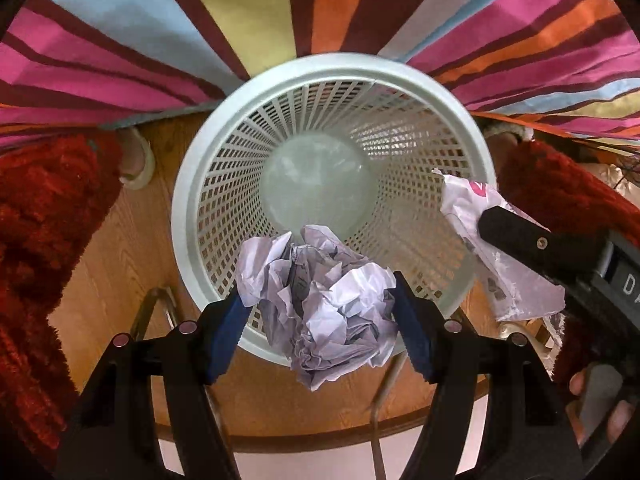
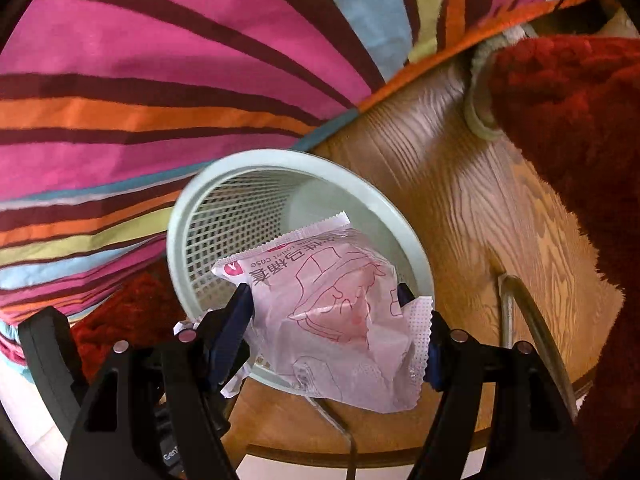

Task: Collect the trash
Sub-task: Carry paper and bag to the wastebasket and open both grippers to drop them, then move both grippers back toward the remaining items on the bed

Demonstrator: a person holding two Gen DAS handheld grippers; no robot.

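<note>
A pale green lattice waste basket stands on a round wooden table, with nothing lying on its bottom. My left gripper is shut on a crumpled ball of white paper, held over the basket's near rim. My right gripper is shut on a white and pink plastic wrapper with red printing, over the basket's right rim. In the left wrist view the wrapper and the right gripper's black finger show at the right.
The wooden table has a curved front edge. A striped multicoloured cloth lies behind the basket. Red fluffy fabric flanks both sides. A person's fingers grip the right handle.
</note>
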